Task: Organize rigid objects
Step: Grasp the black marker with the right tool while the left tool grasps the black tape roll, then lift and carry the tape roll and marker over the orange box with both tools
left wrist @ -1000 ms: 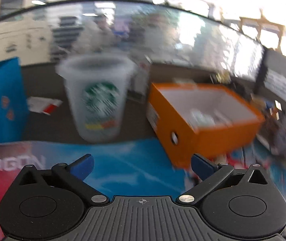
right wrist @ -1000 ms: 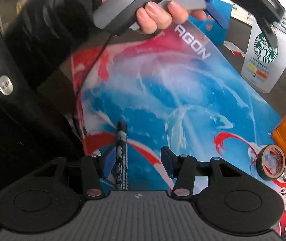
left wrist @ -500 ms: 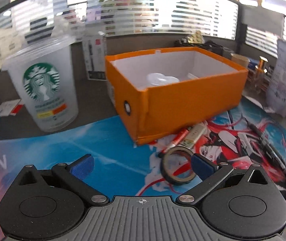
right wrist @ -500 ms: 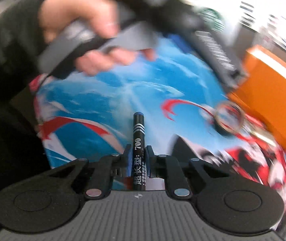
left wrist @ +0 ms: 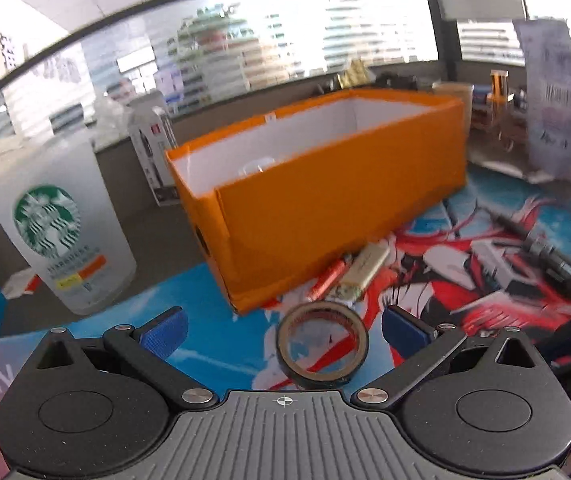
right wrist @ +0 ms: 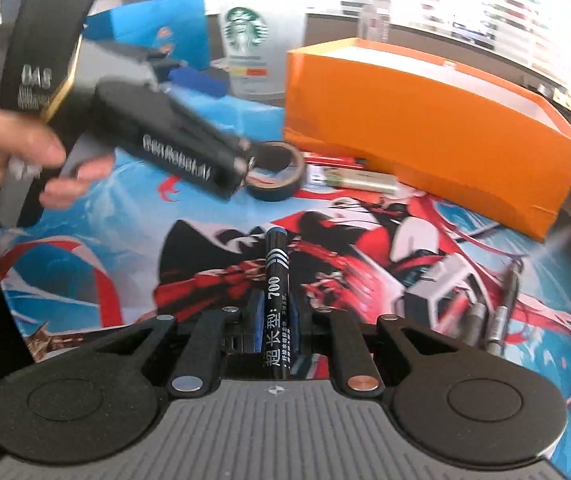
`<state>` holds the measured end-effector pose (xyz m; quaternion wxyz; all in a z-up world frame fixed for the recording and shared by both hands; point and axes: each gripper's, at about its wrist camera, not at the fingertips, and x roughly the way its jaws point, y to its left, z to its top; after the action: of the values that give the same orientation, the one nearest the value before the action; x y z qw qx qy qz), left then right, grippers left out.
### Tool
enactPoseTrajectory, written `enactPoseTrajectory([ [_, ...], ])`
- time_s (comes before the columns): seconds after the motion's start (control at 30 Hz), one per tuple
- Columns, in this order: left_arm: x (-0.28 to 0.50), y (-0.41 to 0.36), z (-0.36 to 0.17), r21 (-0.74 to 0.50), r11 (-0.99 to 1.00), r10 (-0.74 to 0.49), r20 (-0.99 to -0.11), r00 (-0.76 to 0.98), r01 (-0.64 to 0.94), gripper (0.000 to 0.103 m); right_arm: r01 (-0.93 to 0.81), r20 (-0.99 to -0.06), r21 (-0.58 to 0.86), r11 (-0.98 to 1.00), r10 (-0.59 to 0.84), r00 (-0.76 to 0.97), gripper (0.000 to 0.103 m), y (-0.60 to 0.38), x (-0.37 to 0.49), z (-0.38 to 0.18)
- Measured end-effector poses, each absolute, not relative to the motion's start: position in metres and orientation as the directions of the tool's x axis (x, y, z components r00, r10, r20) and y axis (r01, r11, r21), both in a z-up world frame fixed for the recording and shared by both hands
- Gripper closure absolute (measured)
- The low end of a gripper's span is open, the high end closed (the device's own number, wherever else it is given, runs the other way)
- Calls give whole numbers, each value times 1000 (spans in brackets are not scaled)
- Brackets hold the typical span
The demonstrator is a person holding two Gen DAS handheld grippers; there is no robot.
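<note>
My left gripper (left wrist: pixel 283 326) is open, its blue fingertips on either side of a black tape roll (left wrist: pixel 322 347) that lies on the printed mat. The tape roll also shows in the right wrist view (right wrist: pixel 275 176), with the left gripper body over it. My right gripper (right wrist: pixel 275 308) is shut on a black marker (right wrist: pixel 276 304) with a blue cap, held above the mat and pointing forward. An open orange box (left wrist: pixel 325 204) with a white inside stands behind the tape roll and shows in the right wrist view (right wrist: pixel 425 120) too.
A red pen (left wrist: pixel 327 278) and a cream lighter-like stick (left wrist: pixel 365 268) lie against the box front. A Starbucks cup (left wrist: pixel 61 228) stands left of the box. Dark pens (right wrist: pixel 501 312) lie at the mat's right. A blue bag (right wrist: pixel 157 28) stands behind.
My right gripper closed on the marker, lifted it and swung toward the box. My left gripper swung right and came down around the tape roll, still open.
</note>
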<state>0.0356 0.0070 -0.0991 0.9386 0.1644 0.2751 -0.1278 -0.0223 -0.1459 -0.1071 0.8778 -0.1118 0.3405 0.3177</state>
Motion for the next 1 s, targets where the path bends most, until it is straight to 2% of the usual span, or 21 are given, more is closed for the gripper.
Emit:
enactPoseTrajectory([
  [0.17, 47, 13, -115, 160, 932, -173, -593, 786, 325, 3, -598, -659, 17, 802, 458, 596, 90, -153, -20, -106],
  [0.33, 57, 23, -123, 32, 938, -256, -607, 752, 345, 28, -568, -655, -5, 823, 426, 624, 90, -159, -15, -106],
  [0.37, 57, 23, -122, 22, 937, -266, -605, 750, 349, 41, -563, -655, -6, 827, 422, 627, 90, -160, -14, -106],
  [0.4, 55, 21, -122, 35, 936, -261, -599, 757, 350, 49, -557, -654, -3, 830, 420, 629, 90, -160, -13, -106],
  [0.7, 49, 24, -119, 7, 936, -274, -613, 741, 351, 49, -531, -636, 3, 847, 412, 653, 90, -165, -8, -101],
  [1.0, 32, 26, -94, -6, 935, -296, -566, 769, 356, 49, -527, -612, -6, 850, 414, 674, 90, -161, -6, -91],
])
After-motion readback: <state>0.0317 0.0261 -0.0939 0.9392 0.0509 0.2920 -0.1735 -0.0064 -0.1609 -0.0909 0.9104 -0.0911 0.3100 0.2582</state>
